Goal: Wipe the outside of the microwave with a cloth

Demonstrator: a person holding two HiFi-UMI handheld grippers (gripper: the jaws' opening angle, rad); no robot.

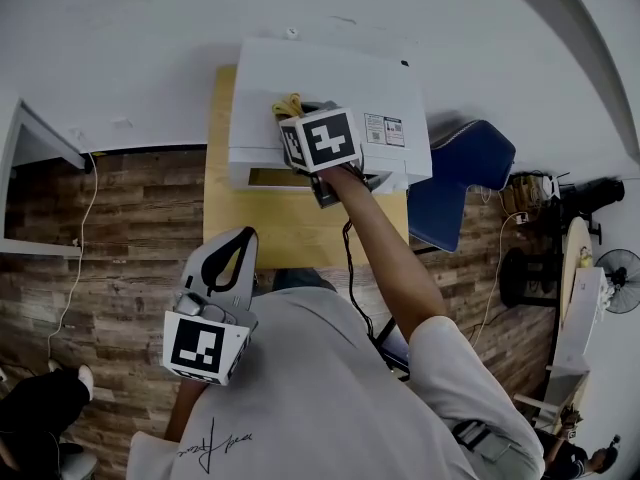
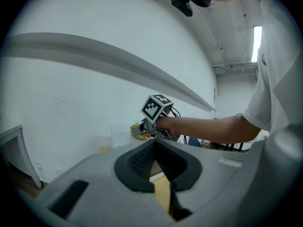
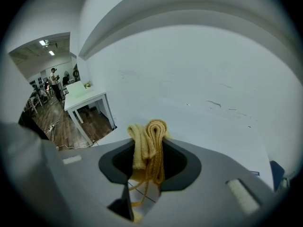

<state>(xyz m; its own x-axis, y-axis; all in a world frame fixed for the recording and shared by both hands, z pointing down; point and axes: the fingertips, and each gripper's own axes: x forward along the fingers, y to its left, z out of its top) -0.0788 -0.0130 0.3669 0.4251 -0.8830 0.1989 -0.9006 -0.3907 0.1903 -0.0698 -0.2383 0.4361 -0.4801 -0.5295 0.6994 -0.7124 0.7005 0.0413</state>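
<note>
The yellow cloth point(image 3: 148, 143) is pinched in the right claw point(image 1: 298, 116). Its jaws are closed on a folded bunch that sticks up past the tips, with loose threads trailing down behind them. The claw hangs over the top of the white microwave point(image 1: 340, 83), near its back left corner. I can't tell whether the cloth is touching the top.

From where I'm standing, the worry is how little cloth there is to wipe with. If only that narrow roll leads, the hard jaw tips could scrape the casing instead. The dangling threads might snag on an edge and drag the bunch out of the grip. The sticker point(image 1: 384, 129) just right of the claw could catch and peel under a firm stroke.

The left claw point(image 2: 152, 148) is well back, near the person's body. Its pads are together on nothing, so nothing steadies the microwave. A hard push could slide it on the wooden table point(image 1: 300, 233) beneath.
</note>
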